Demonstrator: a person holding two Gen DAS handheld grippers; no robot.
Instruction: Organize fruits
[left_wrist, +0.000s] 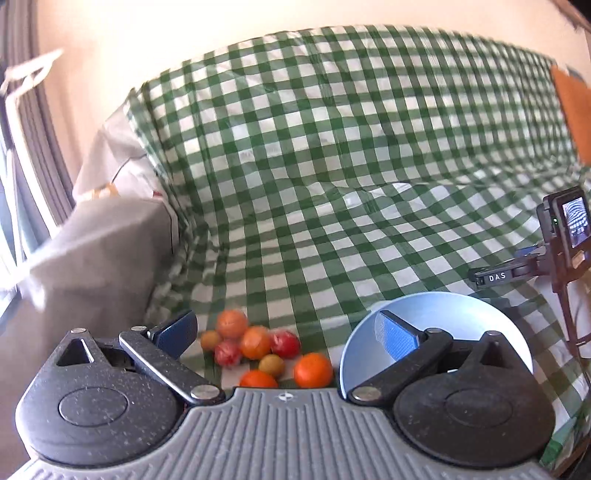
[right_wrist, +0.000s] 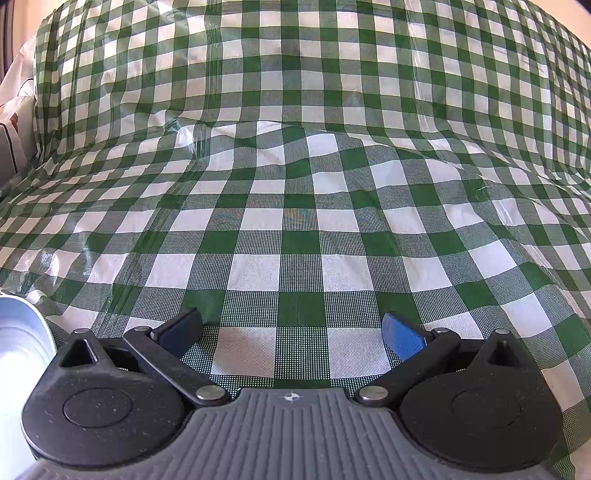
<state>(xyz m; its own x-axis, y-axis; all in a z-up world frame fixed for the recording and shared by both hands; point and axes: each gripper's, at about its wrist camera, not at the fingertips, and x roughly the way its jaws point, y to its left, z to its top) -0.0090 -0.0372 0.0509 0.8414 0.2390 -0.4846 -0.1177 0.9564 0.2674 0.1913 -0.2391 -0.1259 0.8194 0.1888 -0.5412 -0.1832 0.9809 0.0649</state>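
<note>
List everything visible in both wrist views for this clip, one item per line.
Fruits: about eight; orange, red and yellow-green; clustered on the cloth between the left claw's fingers.
Plate: one, pale blue, empty as far as visible, right of the fruits.
Checked cloth: one, green and white, draped over seat and backrest.
Grey cushion: one, left of the cloth.
Orange object: one, far right, cropped.
Left claw: open, nothing held.
Right claw: open, over bare cloth.
</note>
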